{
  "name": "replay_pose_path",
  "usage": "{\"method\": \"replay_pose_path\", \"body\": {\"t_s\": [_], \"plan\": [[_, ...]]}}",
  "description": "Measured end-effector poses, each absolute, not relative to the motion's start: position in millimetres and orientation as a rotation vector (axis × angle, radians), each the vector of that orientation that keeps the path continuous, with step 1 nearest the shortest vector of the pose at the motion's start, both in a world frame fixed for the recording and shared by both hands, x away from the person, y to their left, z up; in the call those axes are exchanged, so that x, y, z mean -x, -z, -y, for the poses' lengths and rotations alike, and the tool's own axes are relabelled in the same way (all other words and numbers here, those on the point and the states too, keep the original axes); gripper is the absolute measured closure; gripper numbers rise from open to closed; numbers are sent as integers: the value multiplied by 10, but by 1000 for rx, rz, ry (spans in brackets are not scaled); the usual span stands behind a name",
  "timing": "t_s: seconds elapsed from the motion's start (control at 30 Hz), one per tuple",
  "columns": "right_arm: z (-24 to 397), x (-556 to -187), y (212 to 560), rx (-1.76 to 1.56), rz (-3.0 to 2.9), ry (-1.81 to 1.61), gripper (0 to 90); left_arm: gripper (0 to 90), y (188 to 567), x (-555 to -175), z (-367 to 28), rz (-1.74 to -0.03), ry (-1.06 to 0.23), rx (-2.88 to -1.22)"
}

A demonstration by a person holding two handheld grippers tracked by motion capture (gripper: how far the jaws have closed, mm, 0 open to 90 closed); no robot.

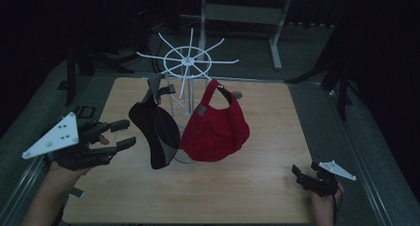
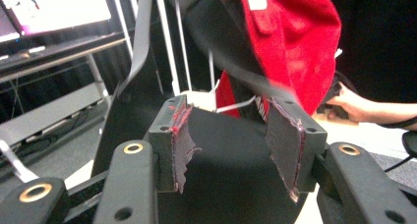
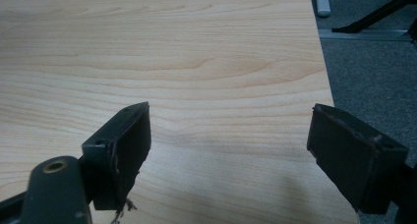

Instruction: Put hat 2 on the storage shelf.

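Left claw (image 1: 124, 134) held level, jaws apart and empty, aimed at the black cap (image 1: 156, 132) hanging long-axis vertical on the white rack (image 1: 188, 62), brim down. Right claw (image 1: 298, 172) wide open, low over the worktop (image 1: 247, 186).

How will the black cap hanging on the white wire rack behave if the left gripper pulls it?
The black cap looks like soft fabric hanging off the white wire rack, so it will probably swing and sag. Its curved brim seems stiffer, a firmer place to grip. The spindly rack may wobble or tip if the left gripper tugs sideways.
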State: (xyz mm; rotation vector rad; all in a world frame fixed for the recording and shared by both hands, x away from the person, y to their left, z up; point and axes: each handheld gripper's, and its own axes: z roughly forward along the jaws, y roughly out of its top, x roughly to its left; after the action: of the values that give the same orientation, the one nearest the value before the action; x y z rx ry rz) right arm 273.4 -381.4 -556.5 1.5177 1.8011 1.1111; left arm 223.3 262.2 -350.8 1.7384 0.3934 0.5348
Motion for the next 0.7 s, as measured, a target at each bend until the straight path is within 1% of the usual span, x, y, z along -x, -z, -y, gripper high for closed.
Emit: {"method": "replay_pose_path", "body": {"t_s": [0.2,0.43,0.47,0.53,0.7], "plan": [[3811,-2733,5565,-1516,-1801,-1109,166,521,3750,-2228,-2679,-436,-546,-1760],[3810,-2731,5564,-1514,-1802,-1107,166,518,4079,-2250,-2743,-474,-518,-1759],[3810,-2731,5564,-1515,-1802,-1108,166,490,4144,-2255,-2751,-480,-510,-1757],[3812,-2731,5564,-1515,-1800,-1110,166,485,4291,-2266,-2777,-507,-530,-1763],[3806,-2736,5566,-1513,-1810,-1103,145,485,4546,-2295,-2874,-584,-513,-1714]]}}
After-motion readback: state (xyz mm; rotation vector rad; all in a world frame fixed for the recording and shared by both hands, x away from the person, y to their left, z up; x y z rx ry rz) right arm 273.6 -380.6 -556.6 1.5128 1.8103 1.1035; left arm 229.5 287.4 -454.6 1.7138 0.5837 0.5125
